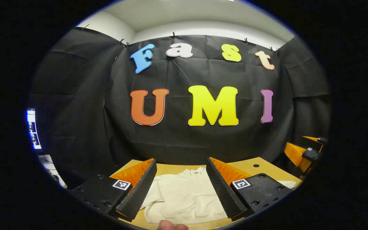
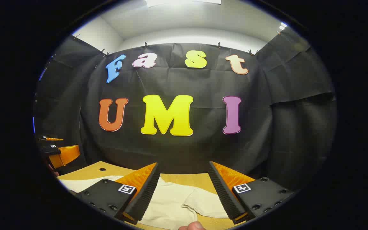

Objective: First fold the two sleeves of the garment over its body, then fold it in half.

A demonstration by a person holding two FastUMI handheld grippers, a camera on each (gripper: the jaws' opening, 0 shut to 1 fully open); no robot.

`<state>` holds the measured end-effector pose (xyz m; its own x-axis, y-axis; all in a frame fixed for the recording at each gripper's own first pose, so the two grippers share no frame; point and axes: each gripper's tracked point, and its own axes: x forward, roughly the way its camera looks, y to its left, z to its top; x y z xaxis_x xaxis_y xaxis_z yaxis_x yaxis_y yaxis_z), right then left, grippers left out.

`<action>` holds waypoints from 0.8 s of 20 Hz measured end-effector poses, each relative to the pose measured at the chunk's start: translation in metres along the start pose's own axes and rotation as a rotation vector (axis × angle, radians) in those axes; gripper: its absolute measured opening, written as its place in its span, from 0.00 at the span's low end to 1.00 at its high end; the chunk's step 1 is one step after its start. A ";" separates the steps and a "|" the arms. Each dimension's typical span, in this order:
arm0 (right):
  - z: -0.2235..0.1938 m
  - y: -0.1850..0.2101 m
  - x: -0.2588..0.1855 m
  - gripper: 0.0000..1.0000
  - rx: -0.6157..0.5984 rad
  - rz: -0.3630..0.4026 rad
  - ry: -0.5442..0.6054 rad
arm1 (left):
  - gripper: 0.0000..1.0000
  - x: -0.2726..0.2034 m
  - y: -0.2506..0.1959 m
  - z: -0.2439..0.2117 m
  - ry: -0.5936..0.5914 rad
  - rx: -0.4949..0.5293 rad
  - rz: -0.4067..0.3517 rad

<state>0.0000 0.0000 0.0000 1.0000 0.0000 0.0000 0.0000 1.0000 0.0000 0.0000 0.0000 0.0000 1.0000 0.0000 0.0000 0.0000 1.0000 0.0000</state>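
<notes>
Both grippers, left gripper (image 1: 182,188) and right gripper (image 2: 182,193), are held with fingers spread wide, nothing gripped, above the cream garment (image 1: 184,198) laid flat on the wooden table (image 1: 260,166). No fold is judged complete; sleeve folds and halving remain. Collar is pointed far, long axis near-to-far

One cream garment (image 1: 184,198) lies on one wooden table (image 1: 251,166). Two grippers are present: the left gripper (image 1: 180,188) and the right gripper (image 2: 182,191), each with two orange and black fingers. One lit screen (image 1: 32,129) glows at the edge of the left gripper view, possibly a monitor.
</notes>
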 end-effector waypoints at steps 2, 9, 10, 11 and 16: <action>-0.001 0.002 0.002 0.94 0.002 0.008 0.005 | 0.99 0.002 0.001 0.002 -0.009 -0.002 0.001; 0.002 0.004 0.010 0.94 -0.007 0.011 -0.009 | 0.99 0.007 0.003 0.003 -0.006 0.022 0.009; 0.001 0.005 0.011 0.94 -0.004 0.013 -0.006 | 0.99 0.006 0.002 0.003 -0.006 0.023 0.009; 0.001 0.004 0.012 0.94 -0.001 0.013 -0.005 | 0.99 0.007 0.000 0.003 -0.005 0.022 0.007; -0.001 -0.003 0.018 0.95 -0.004 0.009 0.000 | 0.99 0.013 0.001 -0.001 -0.002 0.020 0.017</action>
<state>0.0183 -0.0028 -0.0008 1.0000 0.0085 -0.0003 -0.0085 1.0000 -0.0043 0.0126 0.0009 -0.0011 0.9998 0.0173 0.0019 -0.0173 0.9997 0.0198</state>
